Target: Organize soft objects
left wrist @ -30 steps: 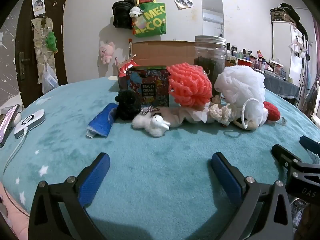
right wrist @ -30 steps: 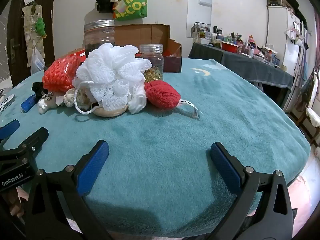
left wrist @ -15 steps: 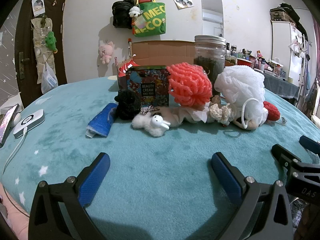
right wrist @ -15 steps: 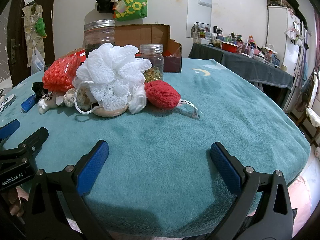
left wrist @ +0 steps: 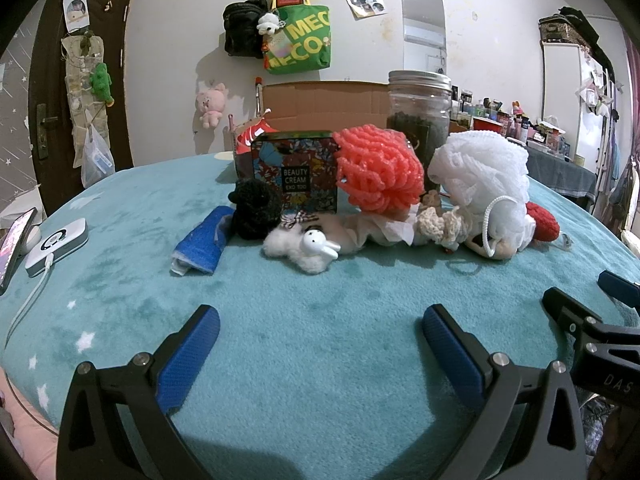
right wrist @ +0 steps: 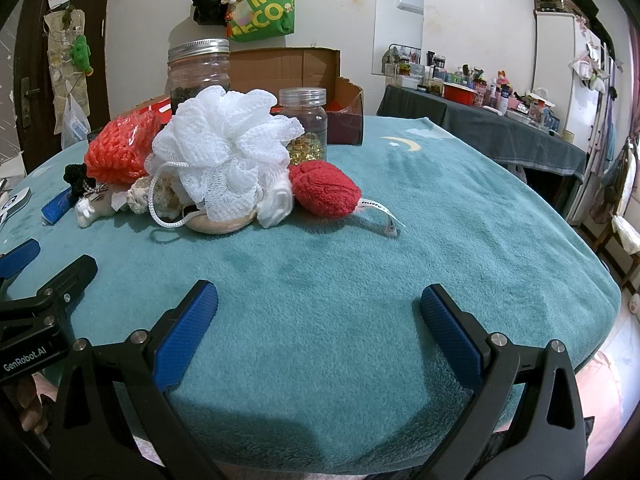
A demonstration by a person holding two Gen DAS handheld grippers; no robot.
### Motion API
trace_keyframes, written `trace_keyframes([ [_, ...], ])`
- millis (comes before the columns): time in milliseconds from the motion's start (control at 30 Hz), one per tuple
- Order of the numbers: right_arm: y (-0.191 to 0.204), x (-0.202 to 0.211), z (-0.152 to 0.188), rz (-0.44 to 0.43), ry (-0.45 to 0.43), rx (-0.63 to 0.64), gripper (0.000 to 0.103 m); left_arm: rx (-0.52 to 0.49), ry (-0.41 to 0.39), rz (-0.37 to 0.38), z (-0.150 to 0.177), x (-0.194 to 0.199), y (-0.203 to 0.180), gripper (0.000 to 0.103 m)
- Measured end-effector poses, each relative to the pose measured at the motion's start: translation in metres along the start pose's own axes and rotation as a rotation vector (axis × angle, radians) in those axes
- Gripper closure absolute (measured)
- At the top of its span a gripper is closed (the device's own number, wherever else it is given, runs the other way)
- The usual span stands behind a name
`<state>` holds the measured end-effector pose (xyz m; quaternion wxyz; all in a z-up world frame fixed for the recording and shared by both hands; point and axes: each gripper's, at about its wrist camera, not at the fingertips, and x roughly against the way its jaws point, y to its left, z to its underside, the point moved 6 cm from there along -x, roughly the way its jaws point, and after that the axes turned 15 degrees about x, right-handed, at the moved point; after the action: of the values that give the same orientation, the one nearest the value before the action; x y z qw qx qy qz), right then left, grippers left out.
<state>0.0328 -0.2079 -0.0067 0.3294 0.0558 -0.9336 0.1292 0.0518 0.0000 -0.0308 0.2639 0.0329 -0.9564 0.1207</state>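
Both the left gripper [left wrist: 320, 344] and right gripper [right wrist: 318, 316] gape wide and empty at frame bottom, facing the fluffy white mesh bath pouf [right wrist: 224, 148] mid-frame, seemingly ready to choose.

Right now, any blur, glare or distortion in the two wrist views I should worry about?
Left wrist view: sharp, strong fisheye bowing of the teal blanket, dark corners, left claw open, soft shadow under the white bath puff. Right wrist view: equally sharp, same bowing, right claw open, dark shadow on the near blanket edge, no glare on the small jar.
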Motion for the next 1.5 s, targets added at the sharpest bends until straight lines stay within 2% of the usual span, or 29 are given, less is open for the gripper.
trace_keyframes([
  [1400, -0.0014, 0.0, 0.0004, -0.002, 0.003, -0.001, 0.0, 0.001, 0.014, -0.001, 0.0001, 0.0005, -0.0002, 0.0],
  [1500, -0.0002, 0.0012, -0.0023, -0.011, 0.01, 0.007, 0.0, 0.004, 0.023, 0.035, -0.0088, 0.0022, -0.0038, 0.0],
])
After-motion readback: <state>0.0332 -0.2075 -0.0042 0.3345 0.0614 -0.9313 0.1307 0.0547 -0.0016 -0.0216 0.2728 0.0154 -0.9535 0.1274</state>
